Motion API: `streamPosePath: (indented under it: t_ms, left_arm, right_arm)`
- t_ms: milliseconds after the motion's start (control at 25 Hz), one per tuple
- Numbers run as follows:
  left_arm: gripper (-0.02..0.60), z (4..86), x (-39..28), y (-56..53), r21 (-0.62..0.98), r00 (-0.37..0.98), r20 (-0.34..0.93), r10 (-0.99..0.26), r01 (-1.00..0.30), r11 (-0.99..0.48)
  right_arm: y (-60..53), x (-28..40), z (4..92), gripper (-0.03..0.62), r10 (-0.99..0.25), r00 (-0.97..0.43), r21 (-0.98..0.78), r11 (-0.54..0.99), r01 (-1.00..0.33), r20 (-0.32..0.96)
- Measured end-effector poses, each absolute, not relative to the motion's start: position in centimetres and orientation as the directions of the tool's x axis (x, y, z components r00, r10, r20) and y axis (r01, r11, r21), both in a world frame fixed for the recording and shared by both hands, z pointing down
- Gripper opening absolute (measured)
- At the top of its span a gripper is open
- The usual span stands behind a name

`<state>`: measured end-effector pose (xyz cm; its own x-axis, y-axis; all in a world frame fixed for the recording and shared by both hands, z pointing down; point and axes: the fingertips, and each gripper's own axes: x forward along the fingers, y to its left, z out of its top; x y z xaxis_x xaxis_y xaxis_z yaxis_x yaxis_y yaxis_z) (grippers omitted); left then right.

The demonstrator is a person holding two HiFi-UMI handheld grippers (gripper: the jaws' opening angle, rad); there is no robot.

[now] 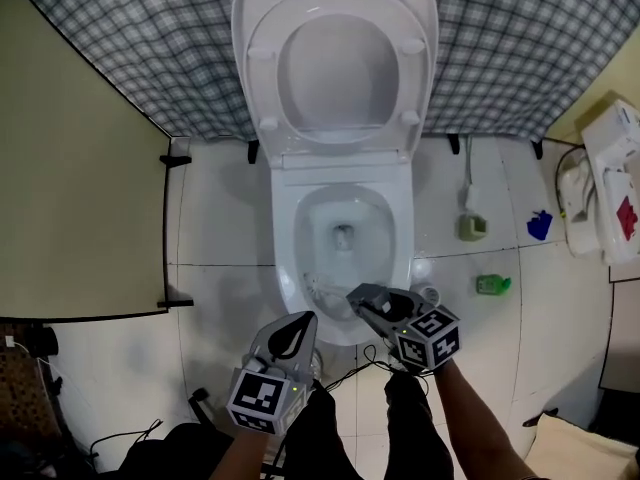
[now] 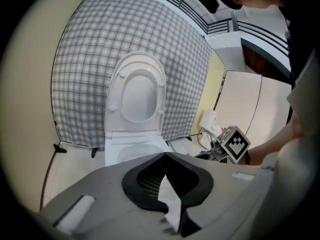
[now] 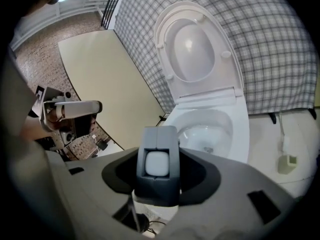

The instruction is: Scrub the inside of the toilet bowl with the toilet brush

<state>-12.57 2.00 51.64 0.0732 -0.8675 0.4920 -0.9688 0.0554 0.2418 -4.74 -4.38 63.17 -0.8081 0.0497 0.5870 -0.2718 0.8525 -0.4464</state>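
bowl point(image 1: 378, 230): white, open, drain visible at the centre.
seat point(image 1: 266, 93): raised, leaning back against the plaid curtain point(image 1: 120, 48).
left hand-held gripper point(image 1: 302, 320): jaws together, nothing between them. Held low, just short of the bowl's near rim, tip pointing at the toilet.
right hand-held gripper point(image 1: 360, 297): jaws clamped on the brush point(image 3: 159, 165). Sits over the bowl's near right rim, angled inward to the left.
brush: the handle end fills the jaw gap. It is dark grey with 1 white square inset.
bristles point(image 1: 318, 288): pale bristly shape against the bowl's near-left inner wall, just off the right tip. Too small to confirm it is the brush head.
floor point(image 1: 230, 298): white tile. Right of the toilet stands 1 small holder point(image 1: 473, 227) with a thin white stick in it. 1 green bottle point(image 1: 492, 285) lies nearer the person.
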Motion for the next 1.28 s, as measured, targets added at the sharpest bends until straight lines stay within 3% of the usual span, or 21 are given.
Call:
streamPosePath:
  t_ms: [240,440,960,1280]
  left_arm:
    - [0.006,52.6,-13.7,1.3,0.256,0.079,0.481,-0.873,-0.965,0.054]
    - [0.006,53.3,-14.7,0.8,0.267,0.09,0.481,-0.872,-0.963,0.048]
    - [0.006,55.1,-16.4,0.0,0.29,0.108,0.507,-0.855,-0.956,0.051]
    - [0.006,55.0,-14.7,-1.0,0.31,0.155,0.502,-0.851,-0.951,0.01]
  right_arm:
    - [-7.8,-8.0,63.6,0.213,-0.134,-0.856,-0.467,0.791,-0.396,0.5]
    - [-10.2,-11.3,63.6,0.213,-0.28,-0.847,-0.371,0.804,-0.464,0.452]
    - [-15.3,-13.9,61.3,0.206,-0.447,-0.818,-0.097,0.855,-0.51,0.362]
    - [-17.2,-10.6,59.2,0.206,-0.589,-0.711,0.141,0.798,-0.586,0.385]
